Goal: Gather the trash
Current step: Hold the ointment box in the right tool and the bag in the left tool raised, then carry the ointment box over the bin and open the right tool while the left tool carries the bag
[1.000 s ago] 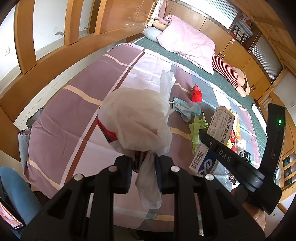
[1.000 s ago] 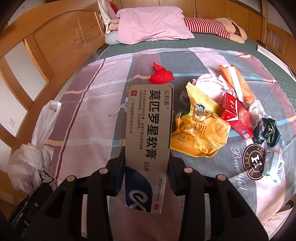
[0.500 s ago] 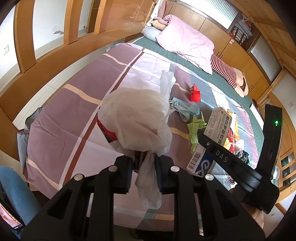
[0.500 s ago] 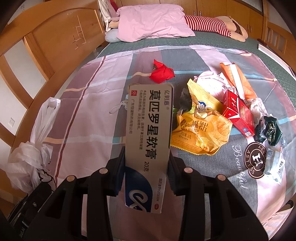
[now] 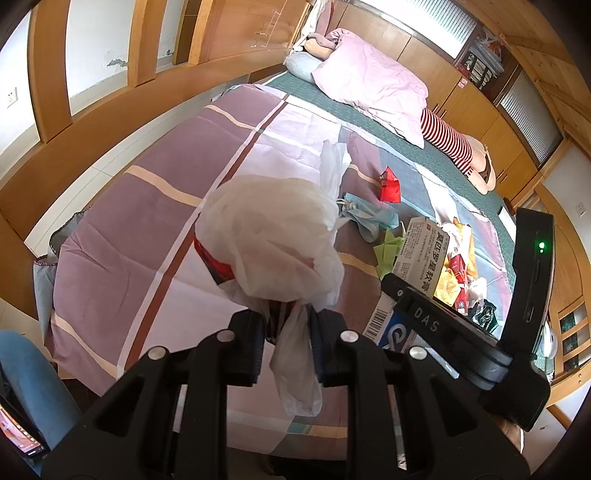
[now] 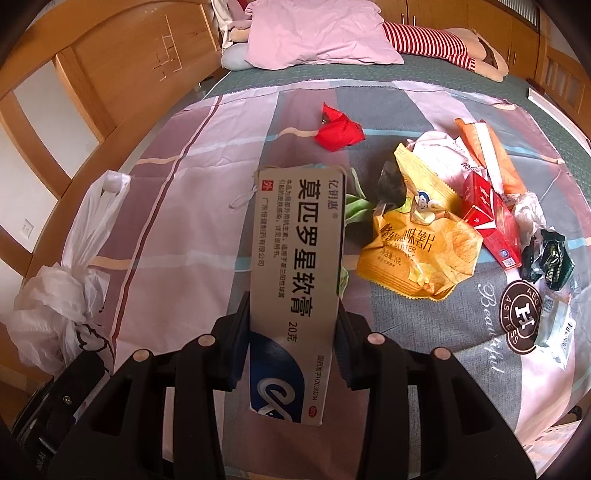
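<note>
My left gripper (image 5: 287, 334) is clenched on the neck of a white plastic bag (image 5: 271, 240), which bulges up just ahead of the fingers and blocks much of my view of the bedspread (image 5: 147, 206). My right gripper (image 6: 293, 338) grasps a white ointment box (image 6: 295, 266) with black Chinese print, held lengthwise between the fingers above the bed; from the left wrist that same box (image 5: 421, 254) shows at 3 o'clock, beside the bag.

Loose trash lies on the bedspread ahead of the right gripper: a yellow chip bag (image 6: 417, 243) at 2 o'clock, a red cigarette pack (image 6: 487, 218) touching its far side, a dark green wrapper (image 6: 548, 258) at 3 o'clock, an orange-and-white packet (image 6: 491, 158) further out, and a red crumpled scrap (image 6: 338, 129) at 12 o'clock. A light green wrapper (image 6: 352, 206) peeks from behind the box. A blue face mask (image 5: 364, 218) lies just past the bag in the left view. A pink pillow (image 6: 314, 33) and a striped plush toy (image 6: 436, 46) sit at the bed's far end.
</note>
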`<state>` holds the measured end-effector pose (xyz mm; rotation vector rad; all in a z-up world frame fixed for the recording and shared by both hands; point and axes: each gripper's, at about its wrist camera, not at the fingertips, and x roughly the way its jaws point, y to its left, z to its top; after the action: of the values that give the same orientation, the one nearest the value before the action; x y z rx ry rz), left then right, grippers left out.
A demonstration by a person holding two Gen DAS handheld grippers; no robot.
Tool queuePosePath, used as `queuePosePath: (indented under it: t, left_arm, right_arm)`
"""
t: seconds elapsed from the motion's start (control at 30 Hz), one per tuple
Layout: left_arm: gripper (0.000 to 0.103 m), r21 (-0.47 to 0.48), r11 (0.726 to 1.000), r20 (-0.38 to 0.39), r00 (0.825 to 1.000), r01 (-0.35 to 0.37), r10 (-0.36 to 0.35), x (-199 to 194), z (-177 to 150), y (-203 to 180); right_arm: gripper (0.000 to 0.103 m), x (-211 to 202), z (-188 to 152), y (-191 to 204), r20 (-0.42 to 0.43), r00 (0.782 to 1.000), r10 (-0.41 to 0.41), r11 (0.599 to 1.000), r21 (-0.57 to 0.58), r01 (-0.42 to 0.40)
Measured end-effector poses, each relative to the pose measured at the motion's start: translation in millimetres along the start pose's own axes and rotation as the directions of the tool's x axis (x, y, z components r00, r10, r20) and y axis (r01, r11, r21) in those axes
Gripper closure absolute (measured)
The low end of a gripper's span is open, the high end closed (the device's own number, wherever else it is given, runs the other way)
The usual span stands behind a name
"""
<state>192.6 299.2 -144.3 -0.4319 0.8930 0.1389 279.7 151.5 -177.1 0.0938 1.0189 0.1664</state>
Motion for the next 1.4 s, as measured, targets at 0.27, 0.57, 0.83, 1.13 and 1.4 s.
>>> queuePosePath:
  t: [0.27,0.57,0.83,1.13,1.4]
  left_arm:
    - [0.081,-0.003,1.000,0.002,1.000,-0.002,0.002,0,0,1]
    - [0.081,-0.004,1.000,0.001,1.000,-0.002,0.002,1,0,0]
    - [0.082,-0.004,1.000,0.001,1.000,-0.002,0.002,1,0,0]
    - [0.082,0.009,0.999,-0.008,0.999,0.039,-0.039,1,0,-3]
    - [0.083,0.030,0.942,-0.099,0.939,0.333,-0.329,3,-6,-27]
  right_arm:
    - [0.063,0,0,1,-0.006,1.000,-0.003,1.000,0.003,0.003]
    - [0.063,1,0,1,-0.006,1.000,-0.003,1.000,-0.001,0.003]
    - [0.063,0,0,1,-0.003,1.000,-0.004,1.000,0.000,0.004]
    - [0.063,-42,6,-21,0.183,0.981,0.066,0.991,0.104,-0.086]
    - [0.063,-152,-16,-98,0.296,0.953,0.066,0.976,0.180,-0.124]
